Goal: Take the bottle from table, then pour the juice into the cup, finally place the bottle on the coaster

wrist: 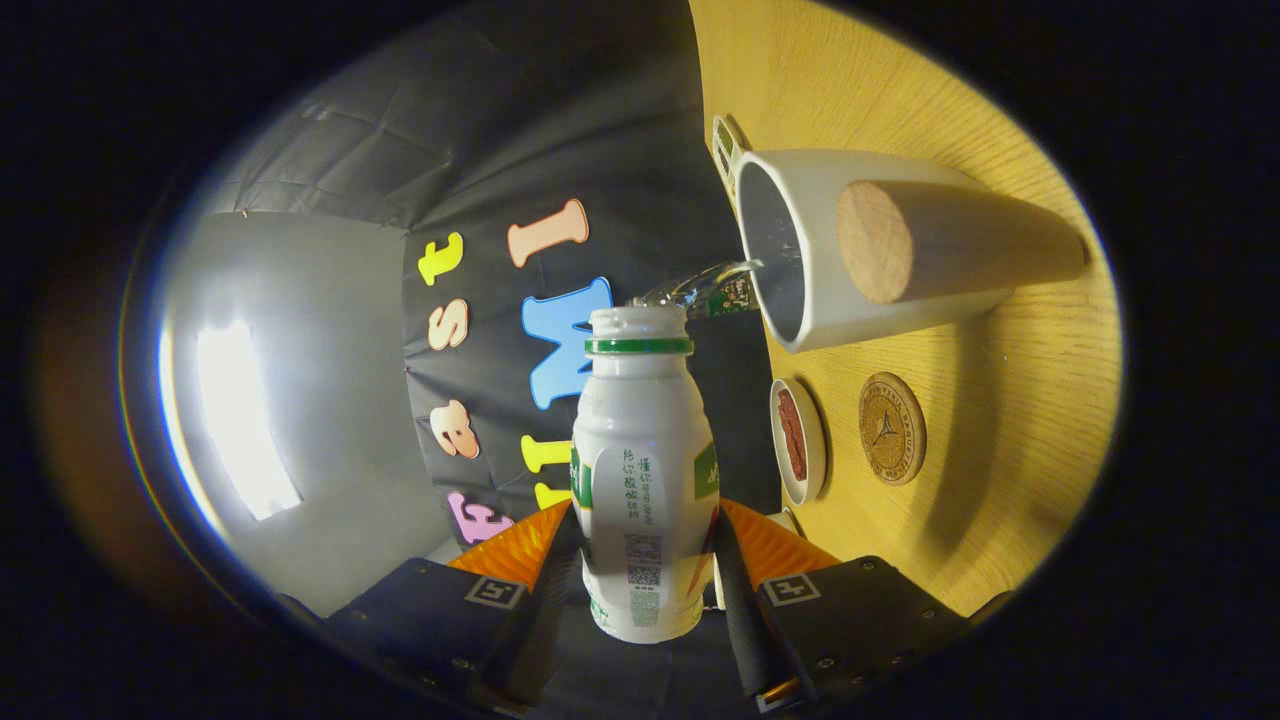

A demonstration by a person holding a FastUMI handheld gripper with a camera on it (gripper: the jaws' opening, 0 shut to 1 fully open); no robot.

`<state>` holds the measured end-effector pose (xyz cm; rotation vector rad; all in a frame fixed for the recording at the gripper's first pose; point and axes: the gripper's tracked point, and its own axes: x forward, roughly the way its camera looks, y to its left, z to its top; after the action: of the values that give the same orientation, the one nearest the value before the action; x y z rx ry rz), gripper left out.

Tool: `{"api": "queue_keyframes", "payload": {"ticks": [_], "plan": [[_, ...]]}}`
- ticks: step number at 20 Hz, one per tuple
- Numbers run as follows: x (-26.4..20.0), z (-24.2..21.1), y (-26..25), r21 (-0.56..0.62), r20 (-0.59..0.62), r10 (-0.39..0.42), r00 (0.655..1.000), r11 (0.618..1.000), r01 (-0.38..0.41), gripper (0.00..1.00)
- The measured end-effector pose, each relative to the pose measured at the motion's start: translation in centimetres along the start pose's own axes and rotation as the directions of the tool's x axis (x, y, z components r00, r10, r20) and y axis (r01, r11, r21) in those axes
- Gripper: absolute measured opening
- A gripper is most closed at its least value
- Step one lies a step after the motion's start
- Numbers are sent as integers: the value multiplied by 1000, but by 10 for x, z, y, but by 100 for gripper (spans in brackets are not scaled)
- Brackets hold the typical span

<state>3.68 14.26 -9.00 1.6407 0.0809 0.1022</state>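
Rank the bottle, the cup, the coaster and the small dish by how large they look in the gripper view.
1. Cup and bottle, held in the hand-held gripper: alike; the bottle is nearer, so unsure.
2. Small dish and coaster: alike too.

The tongs (645, 590) have two black fingers (735, 590) running forward from bright orange ribbed pieces. Behind these sit two chunky black blocks, each bearing a small square black-and-white marker on a white patch. Small round screws dot the right block's lower face, and a few show on the left block too.
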Motion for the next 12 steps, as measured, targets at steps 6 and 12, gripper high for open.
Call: {"api": "queue_keyframes", "payload": {"ticks": [6,12], "plan": [[1,-1,0,14,-3,0,1000,1000,0,71],[1,-1,0,27,-6,2,1000,1000,-2,71]]}}
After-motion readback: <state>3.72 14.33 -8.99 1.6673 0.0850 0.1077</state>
